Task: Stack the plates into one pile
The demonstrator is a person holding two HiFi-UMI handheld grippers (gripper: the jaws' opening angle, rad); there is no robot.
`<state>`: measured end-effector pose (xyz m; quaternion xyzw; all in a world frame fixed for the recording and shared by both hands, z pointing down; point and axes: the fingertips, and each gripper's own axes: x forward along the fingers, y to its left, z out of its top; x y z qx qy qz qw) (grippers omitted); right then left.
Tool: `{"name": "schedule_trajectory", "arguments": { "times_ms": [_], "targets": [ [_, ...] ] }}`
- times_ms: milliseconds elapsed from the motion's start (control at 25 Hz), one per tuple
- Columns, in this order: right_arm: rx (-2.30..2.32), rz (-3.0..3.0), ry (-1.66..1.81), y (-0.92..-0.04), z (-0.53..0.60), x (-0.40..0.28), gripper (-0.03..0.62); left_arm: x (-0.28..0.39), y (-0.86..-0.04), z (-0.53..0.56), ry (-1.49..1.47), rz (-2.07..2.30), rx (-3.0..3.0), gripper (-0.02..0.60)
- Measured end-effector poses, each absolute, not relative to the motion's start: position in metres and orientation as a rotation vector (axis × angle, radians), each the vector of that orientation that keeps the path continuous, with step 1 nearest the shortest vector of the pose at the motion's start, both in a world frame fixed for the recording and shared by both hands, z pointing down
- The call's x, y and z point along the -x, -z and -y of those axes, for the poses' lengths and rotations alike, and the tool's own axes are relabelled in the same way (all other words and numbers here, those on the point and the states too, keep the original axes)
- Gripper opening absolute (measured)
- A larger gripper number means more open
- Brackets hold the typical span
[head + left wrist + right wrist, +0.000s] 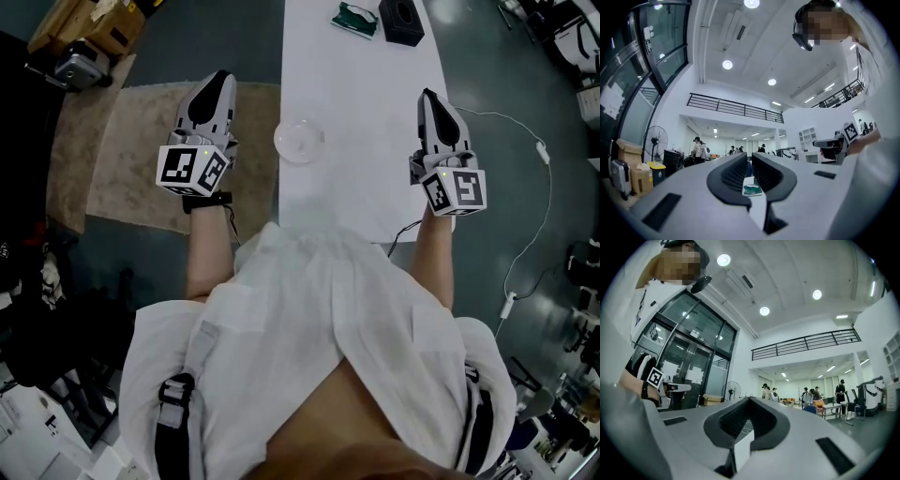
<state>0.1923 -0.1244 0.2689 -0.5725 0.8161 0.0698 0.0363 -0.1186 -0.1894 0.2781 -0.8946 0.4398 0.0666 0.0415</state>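
1. The clear glass plates (299, 141) show as one round, see-through shape near the left edge of the white tabletop (375, 112), between the two tools. How many plates lie in it cannot be told. No other plate shows anywhere on the tabletop, so the pile seems already made.
2. The left tool (220, 80) hangs just left of the tabletop, above the rug (131, 141). Its jaws are drawn nearly together with only a slit between them, and they pinch nothing.
3. The right tool (429, 96) hangs over the tabletop's right edge. Its jaws are pressed together at the tips and are likewise empty.
4. Both tools point roughly level toward the far end and touch nothing, so the step in hand reads as a check of the pile rather than a grasp.
5. Clear glass on a white surface is hard to read, so the check is best made at the rim, where any offset between plates would show as a doubled edge.
6. If a plate sits off centre, the jaws need to spread before the tool comes down. A low, flat approach to the near rim with a light pinch suits glass, which is slippery and can chip.
7. The black box (401, 21) and the green item (355, 19) at the far end lie well apart from the plates and pose no obstacle.
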Motion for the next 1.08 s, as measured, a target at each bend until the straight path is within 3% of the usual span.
{"name": "schedule_trajectory", "arguments": {
  "times_ms": [1080],
  "targets": [
    [1.736, -2.544, -0.32, -0.247, 0.117, -0.199, 0.026, 0.078, -0.27, 0.187, -0.229, -1.246, 2.769, 0.037]
  ]
}}
